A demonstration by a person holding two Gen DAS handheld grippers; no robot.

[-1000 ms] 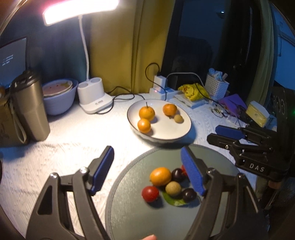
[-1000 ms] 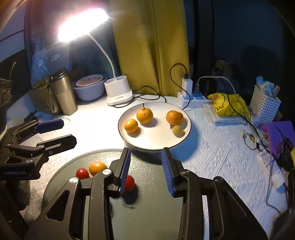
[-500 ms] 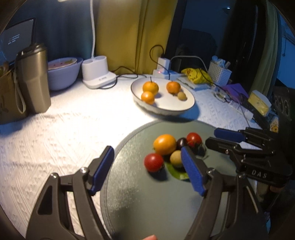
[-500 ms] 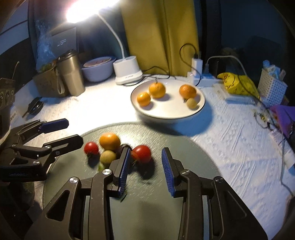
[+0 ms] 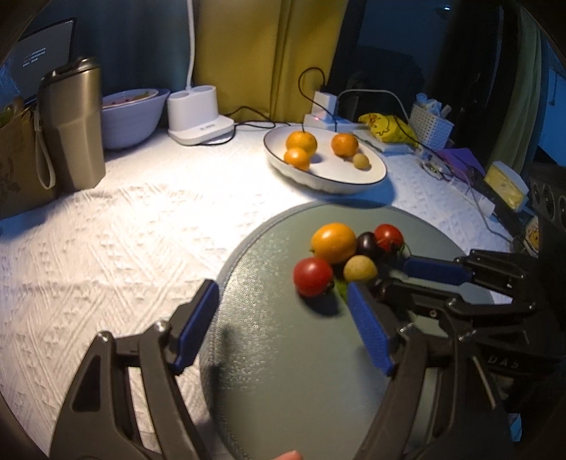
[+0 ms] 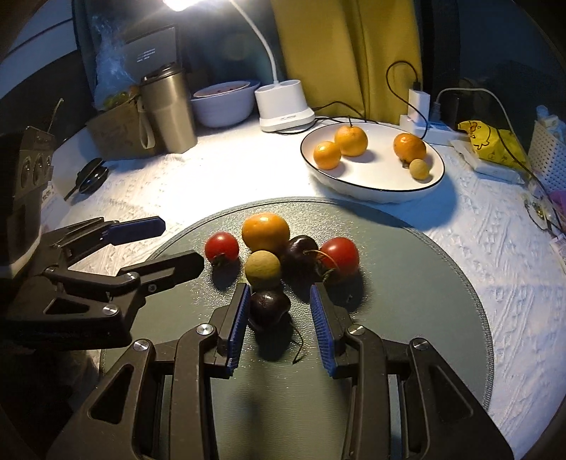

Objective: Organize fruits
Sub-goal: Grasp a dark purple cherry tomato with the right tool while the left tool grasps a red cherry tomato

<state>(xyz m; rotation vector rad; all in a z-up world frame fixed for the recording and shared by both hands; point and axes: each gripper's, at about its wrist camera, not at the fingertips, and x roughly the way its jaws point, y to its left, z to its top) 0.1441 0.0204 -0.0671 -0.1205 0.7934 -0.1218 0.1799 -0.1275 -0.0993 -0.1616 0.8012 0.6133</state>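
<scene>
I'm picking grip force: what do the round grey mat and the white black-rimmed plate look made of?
Round grey mat: probably pebbled glass or plastic, with fine dimples and a dull sheen.
White black-rimmed plate: looks like glazed ceramic, smooth and glossy under the lamp, so likely hard and slippery.

The lamp [image 6: 177, 3] head is cut off by the top edge (its glare hides detail).

Home desk corner: desk lamp [image 6: 284, 106], power strip [image 6: 429, 125], curtain [image 6: 350, 53], travel mug [image 6: 169, 109], quilted tablecloth [image 6: 212, 170].
</scene>
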